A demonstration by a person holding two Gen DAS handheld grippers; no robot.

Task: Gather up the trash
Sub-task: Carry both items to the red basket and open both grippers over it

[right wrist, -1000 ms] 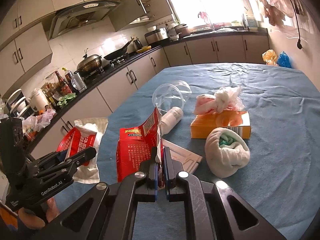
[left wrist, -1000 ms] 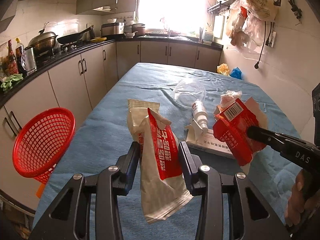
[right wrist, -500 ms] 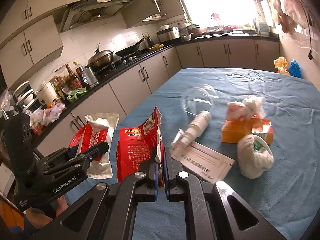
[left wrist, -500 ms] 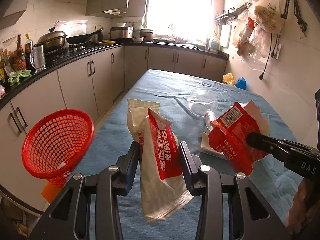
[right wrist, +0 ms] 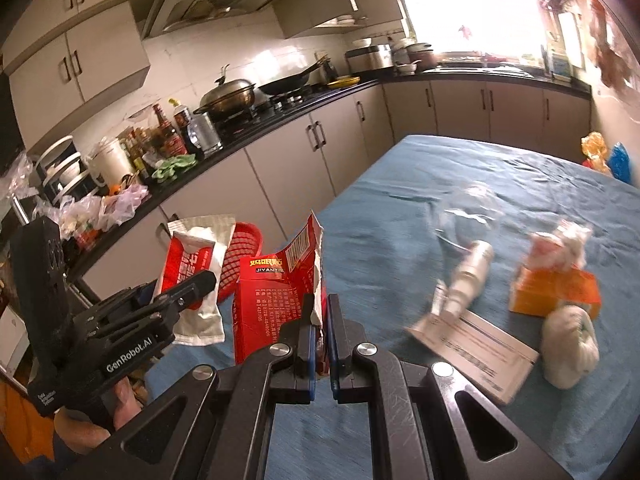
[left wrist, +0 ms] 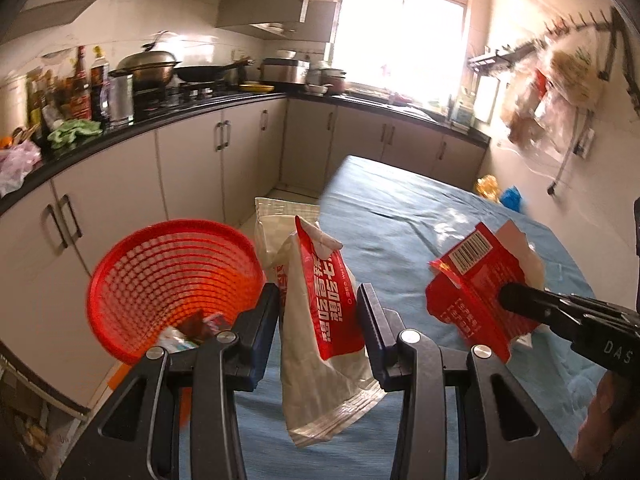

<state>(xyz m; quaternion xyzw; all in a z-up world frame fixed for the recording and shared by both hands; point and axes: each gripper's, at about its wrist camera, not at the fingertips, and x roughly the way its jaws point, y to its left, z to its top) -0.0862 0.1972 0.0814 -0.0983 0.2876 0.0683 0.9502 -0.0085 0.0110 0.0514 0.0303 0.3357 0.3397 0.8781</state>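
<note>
The left hand-held gripper (left wrist: 318, 312) clamps a crumpled white wrapper (left wrist: 320, 320) with a red printed band. The right hand-held gripper (right wrist: 319, 320) pinches a torn red packet (right wrist: 280, 292), barcode flap upturned, near the red basket (left wrist: 168, 280).

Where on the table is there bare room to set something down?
The blue cloth is bare at the far end, from the window side down to the clear lid. Crowded on the right: spray bottle, orange box, flat packet, white bundle.
</note>
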